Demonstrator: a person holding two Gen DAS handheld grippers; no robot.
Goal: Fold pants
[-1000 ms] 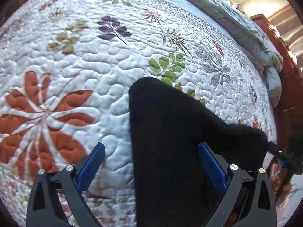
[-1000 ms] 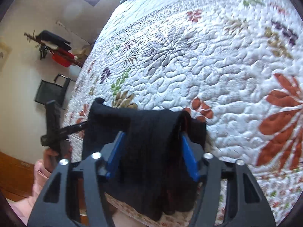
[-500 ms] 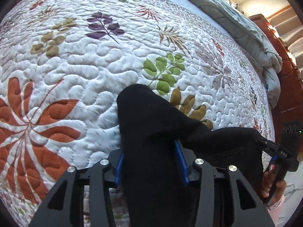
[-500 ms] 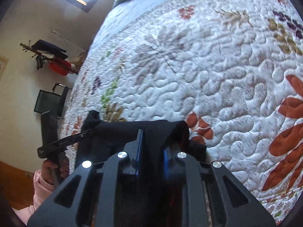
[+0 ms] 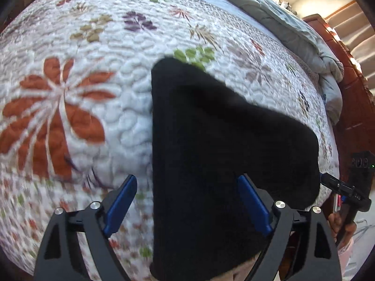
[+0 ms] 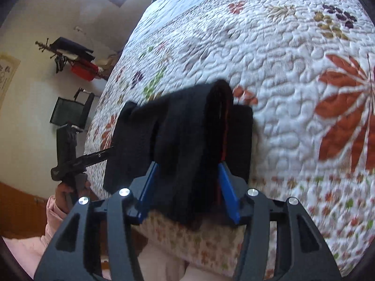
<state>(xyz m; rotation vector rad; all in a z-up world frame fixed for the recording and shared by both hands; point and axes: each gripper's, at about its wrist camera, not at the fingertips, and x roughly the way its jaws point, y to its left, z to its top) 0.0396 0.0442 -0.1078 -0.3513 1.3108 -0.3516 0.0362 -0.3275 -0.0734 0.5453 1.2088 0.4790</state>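
**Black pants folded at the bed edge, both grippers letting go**

I see the black pants lying as a folded bundle on the floral quilt, at the near edge of the bed, part of the cloth hanging over that edge. My left gripper is spread wide and its jaws are opening – the pants lie between the blue pads, but the left pad stands clear of the cloth with quilt showing in the gap. Right gripper is about half spread, jaws opening too; the stacked folds (a red lining edge shows) sit between its pads – whether they press the cloth, I can't tell. A grey blanket is bunched along the far side of the bed.
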